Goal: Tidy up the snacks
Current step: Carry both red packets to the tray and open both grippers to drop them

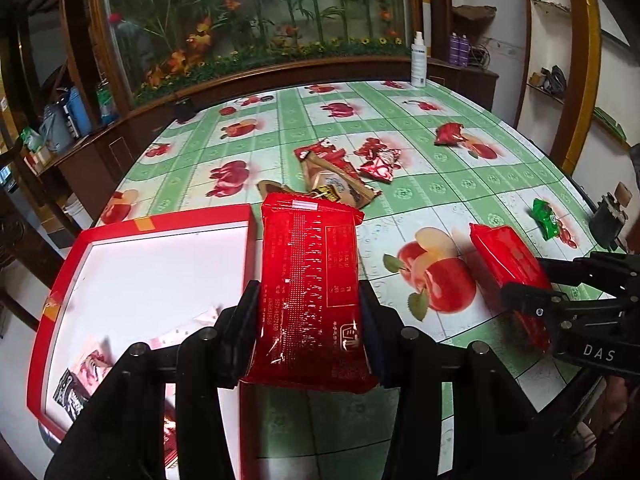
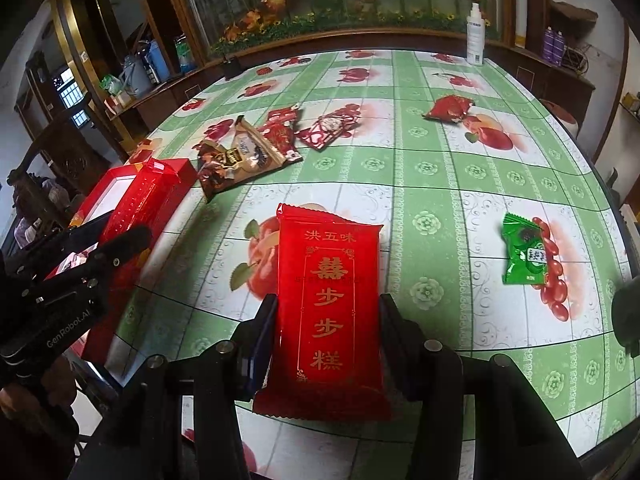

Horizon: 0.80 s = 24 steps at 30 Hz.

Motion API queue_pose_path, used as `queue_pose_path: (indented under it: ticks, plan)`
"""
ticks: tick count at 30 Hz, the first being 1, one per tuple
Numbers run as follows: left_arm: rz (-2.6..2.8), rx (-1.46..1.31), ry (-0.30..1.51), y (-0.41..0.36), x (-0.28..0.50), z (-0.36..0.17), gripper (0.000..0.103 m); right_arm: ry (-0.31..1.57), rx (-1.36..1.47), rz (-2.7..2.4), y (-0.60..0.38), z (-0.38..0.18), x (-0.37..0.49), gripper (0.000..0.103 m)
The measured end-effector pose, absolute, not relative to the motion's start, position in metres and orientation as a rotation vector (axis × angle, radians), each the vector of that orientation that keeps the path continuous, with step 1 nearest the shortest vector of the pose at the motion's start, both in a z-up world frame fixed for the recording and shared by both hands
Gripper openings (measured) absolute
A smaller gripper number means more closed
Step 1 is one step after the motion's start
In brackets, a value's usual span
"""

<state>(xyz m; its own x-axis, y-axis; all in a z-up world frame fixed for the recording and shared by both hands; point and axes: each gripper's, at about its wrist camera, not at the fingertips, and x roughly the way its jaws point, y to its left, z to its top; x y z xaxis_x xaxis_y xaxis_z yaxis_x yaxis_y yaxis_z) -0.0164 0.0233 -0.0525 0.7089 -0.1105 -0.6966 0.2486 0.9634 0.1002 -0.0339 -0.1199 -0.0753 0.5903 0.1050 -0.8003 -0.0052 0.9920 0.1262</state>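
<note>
My left gripper [image 1: 310, 308] is shut on a red snack packet [image 1: 310, 276], back side up, held just right of the red box with a white inside [image 1: 160, 276]. The box holds a few small packets [image 1: 86, 376]. My right gripper [image 2: 328, 332] is shut on a second red packet with gold characters [image 2: 330, 304], held above the table. That packet also shows in the left wrist view [image 1: 508, 268], and the left one in the right wrist view [image 2: 138, 204]. Loose snacks lie mid-table: a brown and red pile [image 2: 248, 152], a red packet [image 2: 450, 109], a green packet [image 2: 526, 252].
The table has a green tablecloth with apple prints [image 2: 432, 184]. A white spray bottle [image 2: 475, 36] stands at its far edge. A wooden cabinet with a flower display [image 1: 256, 20] runs behind. A small dark object [image 1: 610, 216] sits at the table's right edge.
</note>
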Motion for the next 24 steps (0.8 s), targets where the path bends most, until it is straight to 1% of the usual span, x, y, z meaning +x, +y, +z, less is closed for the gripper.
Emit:
queue_pose_path:
  ticks: [24]
  plan:
    - [-0.120,0.130,0.723,0.064,-0.021,-0.044,0.045,0.918,0.037,0.141,-0.068,-0.058,-0.018,0.050]
